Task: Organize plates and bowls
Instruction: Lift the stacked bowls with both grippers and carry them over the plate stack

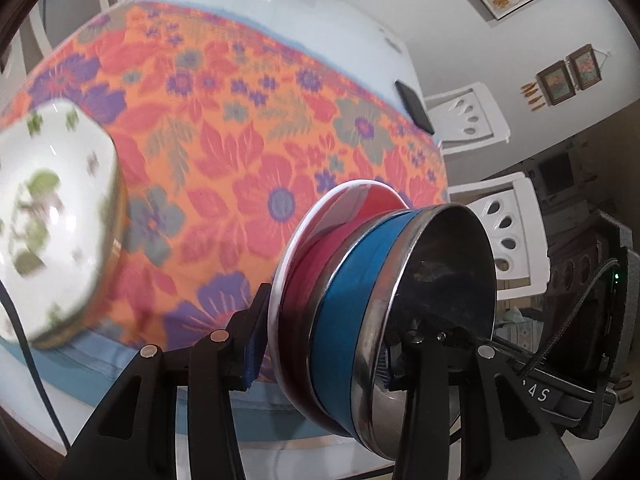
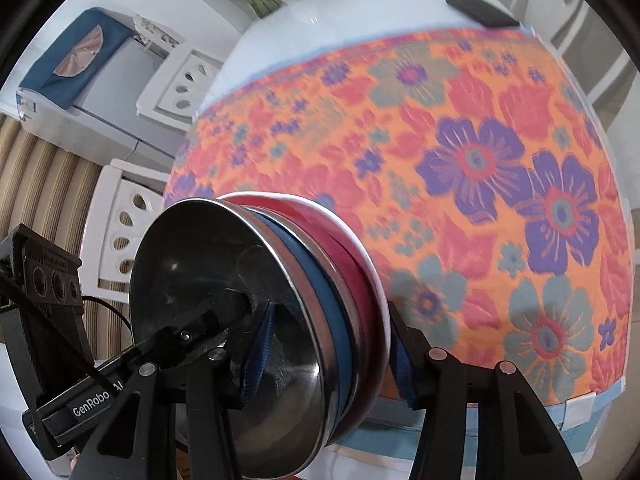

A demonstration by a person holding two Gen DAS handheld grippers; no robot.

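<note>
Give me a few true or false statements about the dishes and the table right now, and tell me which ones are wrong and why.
1. Both grippers clamp the same stack of dishes. True: the left gripper and the right gripper each have one of their jaws on either side of it.
2. The steel plate sits at one outer end of the stack. True.
3. The blue dish is at the far end, touching the cloth. False: it sits between the steel plate and the red dish.
4. The floral bowl is part of the held stack. False: it stands apart, on the left in the left wrist view.
5. The tablecloth is plain white. False: it is orange with flowers.
</note>
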